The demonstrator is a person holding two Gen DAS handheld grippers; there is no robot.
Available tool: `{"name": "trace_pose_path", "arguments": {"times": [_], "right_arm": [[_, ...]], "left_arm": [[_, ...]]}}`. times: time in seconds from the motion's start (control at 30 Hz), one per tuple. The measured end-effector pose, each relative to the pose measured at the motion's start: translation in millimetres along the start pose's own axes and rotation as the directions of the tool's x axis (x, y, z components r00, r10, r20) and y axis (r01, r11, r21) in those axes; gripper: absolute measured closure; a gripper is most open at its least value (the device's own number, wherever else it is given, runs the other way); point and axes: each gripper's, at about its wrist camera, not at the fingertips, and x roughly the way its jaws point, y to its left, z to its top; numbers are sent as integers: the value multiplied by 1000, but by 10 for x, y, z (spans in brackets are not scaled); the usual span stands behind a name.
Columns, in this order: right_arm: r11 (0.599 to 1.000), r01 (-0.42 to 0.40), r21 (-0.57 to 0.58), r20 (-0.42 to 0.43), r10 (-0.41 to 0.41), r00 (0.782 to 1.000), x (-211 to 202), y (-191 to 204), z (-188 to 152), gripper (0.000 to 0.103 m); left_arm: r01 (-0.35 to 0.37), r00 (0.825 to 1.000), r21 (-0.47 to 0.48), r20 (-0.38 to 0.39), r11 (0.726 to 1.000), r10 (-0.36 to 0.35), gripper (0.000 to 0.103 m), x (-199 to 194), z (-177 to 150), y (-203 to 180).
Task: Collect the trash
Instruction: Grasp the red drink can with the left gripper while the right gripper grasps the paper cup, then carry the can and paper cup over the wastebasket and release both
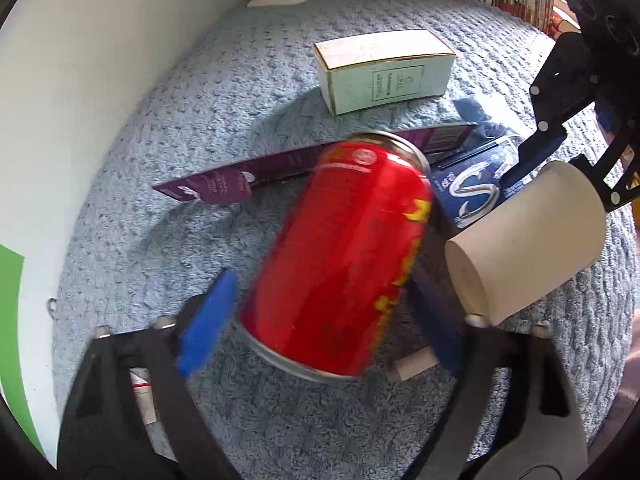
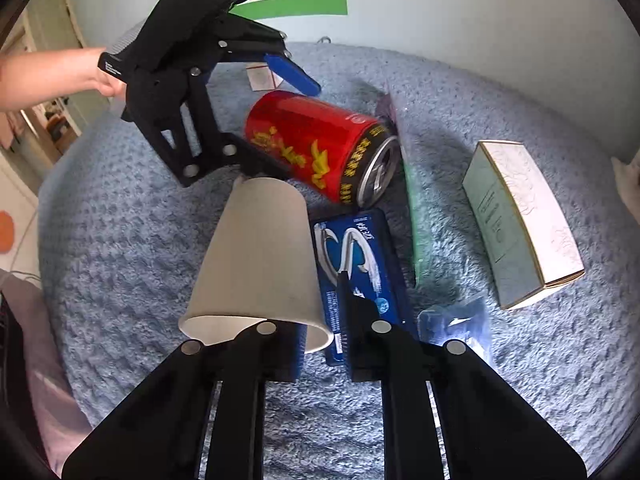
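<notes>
Evidently we straddle the red can (image 1: pixel 340 256) with the left gripper (image 1: pixel 320 316) spread wide, unclamped, while our right gripper (image 2: pixel 322 336) pinches the paper cup (image 2: pixel 260 256) rim for collection.

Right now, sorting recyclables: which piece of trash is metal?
The red can, lying on its side; the cup and boxes are paper.

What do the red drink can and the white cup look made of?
Red drink can: likely thin metal, glossy printed wall, bare silvery rim and end. White cup: apparently paper, matte, with a thin rolled lip; a plastic lining cannot be ruled out.
</notes>
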Motion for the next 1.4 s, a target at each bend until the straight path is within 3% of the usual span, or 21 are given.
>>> {"name": "trace_pose_path", "arguments": {"times": [0.23,0.63,1.4], "right_arm": [[995,-57,79,29,55,998,-137,-52,-97,96],[990,-71,119,89,61,994,-477,15,-149,97],[972,95,216,163,-131,978,-1259,403,-452,97]], "left_arm": [[-41,999,14,10,999,41,26,-51,-32,-38],[-86,996,-42,28,995,87,29,-356,-153,-58],[-123,987,-68,100,990,129,33,-913,-327,-333]]}}
